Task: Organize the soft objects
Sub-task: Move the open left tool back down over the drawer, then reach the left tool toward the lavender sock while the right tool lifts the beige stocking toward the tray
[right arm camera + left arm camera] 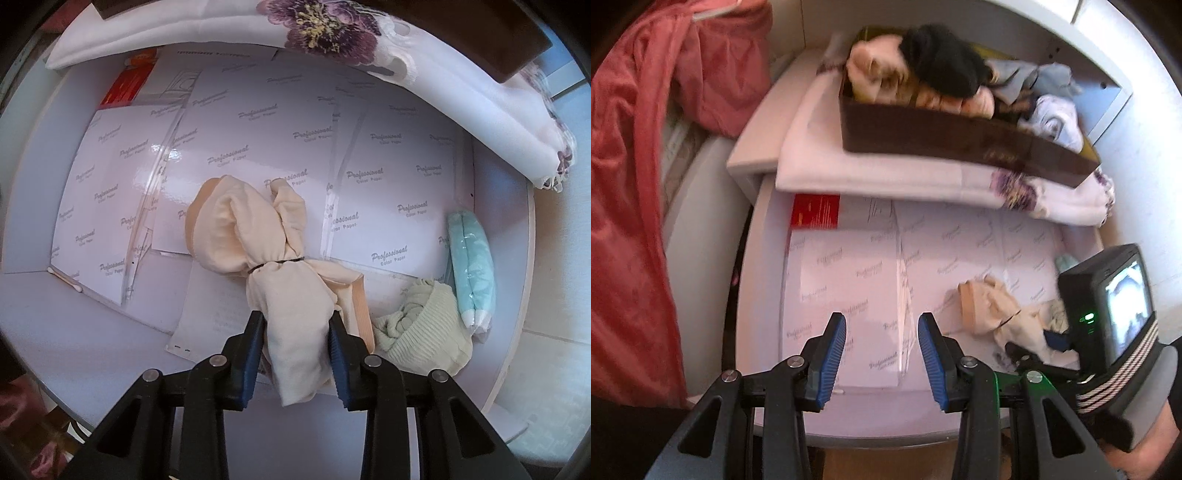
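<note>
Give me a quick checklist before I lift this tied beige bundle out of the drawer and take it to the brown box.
1. Right hand-held gripper closed on the beige bundle: ok, both pads press its sides.
2. Black tie around the bundle intact: ok.
3. Green ribbed cloth clear of the grip: ok, it lies beside the bundle, outside the pads.
4. Left hand-held gripper free: ok, open, nothing between its pads.
5. Room in the brown box: cannot tell, already piled with clothes.

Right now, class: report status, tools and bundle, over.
Right tool shut on cream tied bundle. Left tool open, empty, over paper sheets. Nothing blocking.
</note>
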Demonstrator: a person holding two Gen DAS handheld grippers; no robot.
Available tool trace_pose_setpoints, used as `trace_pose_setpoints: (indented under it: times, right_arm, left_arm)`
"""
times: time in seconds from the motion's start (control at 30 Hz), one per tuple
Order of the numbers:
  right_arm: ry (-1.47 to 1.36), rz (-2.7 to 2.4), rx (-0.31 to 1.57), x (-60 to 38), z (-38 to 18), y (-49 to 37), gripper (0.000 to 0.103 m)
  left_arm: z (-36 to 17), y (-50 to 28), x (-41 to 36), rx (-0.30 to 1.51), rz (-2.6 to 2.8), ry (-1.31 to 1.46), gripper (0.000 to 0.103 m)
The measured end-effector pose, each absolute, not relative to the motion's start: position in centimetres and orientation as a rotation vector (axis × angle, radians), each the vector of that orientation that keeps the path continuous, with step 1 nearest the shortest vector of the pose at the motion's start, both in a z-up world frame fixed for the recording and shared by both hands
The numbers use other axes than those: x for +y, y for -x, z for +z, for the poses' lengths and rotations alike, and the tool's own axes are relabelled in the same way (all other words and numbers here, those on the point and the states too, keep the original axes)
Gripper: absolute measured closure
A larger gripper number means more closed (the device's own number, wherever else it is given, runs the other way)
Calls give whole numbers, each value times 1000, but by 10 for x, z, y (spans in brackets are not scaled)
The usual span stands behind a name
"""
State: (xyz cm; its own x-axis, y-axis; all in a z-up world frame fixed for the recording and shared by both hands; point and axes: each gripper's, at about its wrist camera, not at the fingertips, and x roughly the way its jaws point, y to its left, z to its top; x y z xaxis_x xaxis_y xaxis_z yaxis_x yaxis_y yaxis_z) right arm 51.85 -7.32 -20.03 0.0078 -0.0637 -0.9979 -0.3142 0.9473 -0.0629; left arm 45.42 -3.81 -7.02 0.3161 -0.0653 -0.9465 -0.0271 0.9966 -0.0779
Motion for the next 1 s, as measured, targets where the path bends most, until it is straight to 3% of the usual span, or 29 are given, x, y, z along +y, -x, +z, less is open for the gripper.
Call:
trace_pose_setpoints:
  times: [0.37, 1.0]
  right_arm:
    - [274, 194, 1567, -77, -199, -521, 69]
    - [95, 126, 1600, -113, -190, -526, 82]
  left_arm:
    - [-114, -458, -40, 1412, -5, 49, 62]
    - [-135, -450, -49, 1506, -67, 21, 62]
